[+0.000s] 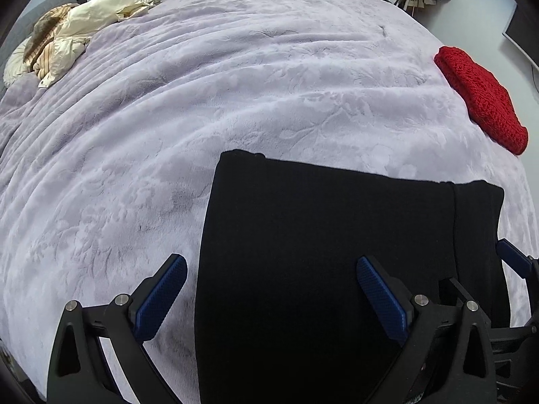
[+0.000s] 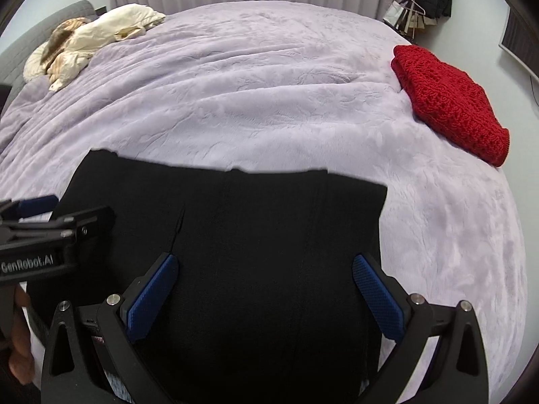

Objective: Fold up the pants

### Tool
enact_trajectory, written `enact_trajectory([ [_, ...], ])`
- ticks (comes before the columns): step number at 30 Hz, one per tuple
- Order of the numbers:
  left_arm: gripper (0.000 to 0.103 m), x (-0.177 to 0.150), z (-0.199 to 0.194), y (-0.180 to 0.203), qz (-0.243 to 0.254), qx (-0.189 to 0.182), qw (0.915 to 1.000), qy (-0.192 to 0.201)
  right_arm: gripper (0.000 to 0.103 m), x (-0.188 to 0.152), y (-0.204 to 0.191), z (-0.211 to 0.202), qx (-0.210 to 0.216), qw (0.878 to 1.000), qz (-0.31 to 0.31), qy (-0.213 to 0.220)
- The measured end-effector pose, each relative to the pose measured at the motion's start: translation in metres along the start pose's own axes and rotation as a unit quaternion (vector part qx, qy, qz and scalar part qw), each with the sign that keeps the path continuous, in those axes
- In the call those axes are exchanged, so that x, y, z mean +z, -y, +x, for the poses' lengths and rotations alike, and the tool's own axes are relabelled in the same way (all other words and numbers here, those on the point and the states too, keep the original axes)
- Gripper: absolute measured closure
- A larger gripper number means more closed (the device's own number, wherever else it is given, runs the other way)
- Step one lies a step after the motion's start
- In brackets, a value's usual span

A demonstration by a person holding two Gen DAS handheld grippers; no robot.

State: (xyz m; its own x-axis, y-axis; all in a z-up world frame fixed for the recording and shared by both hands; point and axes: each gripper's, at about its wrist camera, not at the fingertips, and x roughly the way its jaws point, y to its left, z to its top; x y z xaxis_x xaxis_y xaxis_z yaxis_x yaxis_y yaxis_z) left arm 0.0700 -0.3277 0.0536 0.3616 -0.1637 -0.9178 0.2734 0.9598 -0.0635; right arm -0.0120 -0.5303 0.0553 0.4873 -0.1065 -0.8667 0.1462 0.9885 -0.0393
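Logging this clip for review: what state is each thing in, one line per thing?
black pants: folded into a flat rectangle on the bed, not gripped.
left gripper: jaws open, over the pants' left edge.
right gripper: jaws open, above the pants.
red knit garment: folded, at the bed's right edge.
cream bedding: crumpled at the far left corner.
lilac blanket: spread out, lightly wrinkled.
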Motion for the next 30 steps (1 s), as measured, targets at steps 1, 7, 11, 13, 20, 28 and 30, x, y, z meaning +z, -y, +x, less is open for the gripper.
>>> enact_trajectory([
  [1, 0.002, -0.006, -0.003, -0.001, 0.000, -0.004, 1.0000, 0.001, 0.000, -0.009, -0.003, -0.004, -0.001, 1.000, -0.003, 0.001],
  [7, 0.001, -0.042, -0.017, -0.005, 0.002, -0.022, 0.9997, 0.011, 0.000, -0.050, -0.009, -0.029, -0.009, 1.000, 0.006, 0.025],
  [11, 0.001, -0.055, -0.016, -0.009, -0.009, -0.036, 0.9991, 0.022, 0.000, -0.069, -0.017, -0.033, -0.025, 0.999, -0.003, 0.037],
  [13, 0.001, -0.055, -0.022, -0.012, -0.019, -0.041, 0.9988, 0.019, 0.000, -0.070, -0.017, -0.037, -0.031, 0.999, -0.006, 0.032],
  [20, 0.001, -0.085, -0.081, 0.003, 0.042, -0.009, 0.9943, 0.098, 0.000, -0.087, -0.017, -0.085, -0.021, 0.998, 0.018, 0.057],
  [28, 0.001, -0.115, -0.088, -0.003, 0.017, -0.013, 0.9980, 0.059, 0.000, -0.107, -0.015, -0.093, -0.025, 0.997, 0.046, 0.049],
  [30, 0.001, -0.116, -0.085, -0.004, 0.018, -0.001, 0.9983, 0.056, 0.000, -0.108, -0.012, -0.090, -0.025, 0.998, 0.049, 0.043],
])
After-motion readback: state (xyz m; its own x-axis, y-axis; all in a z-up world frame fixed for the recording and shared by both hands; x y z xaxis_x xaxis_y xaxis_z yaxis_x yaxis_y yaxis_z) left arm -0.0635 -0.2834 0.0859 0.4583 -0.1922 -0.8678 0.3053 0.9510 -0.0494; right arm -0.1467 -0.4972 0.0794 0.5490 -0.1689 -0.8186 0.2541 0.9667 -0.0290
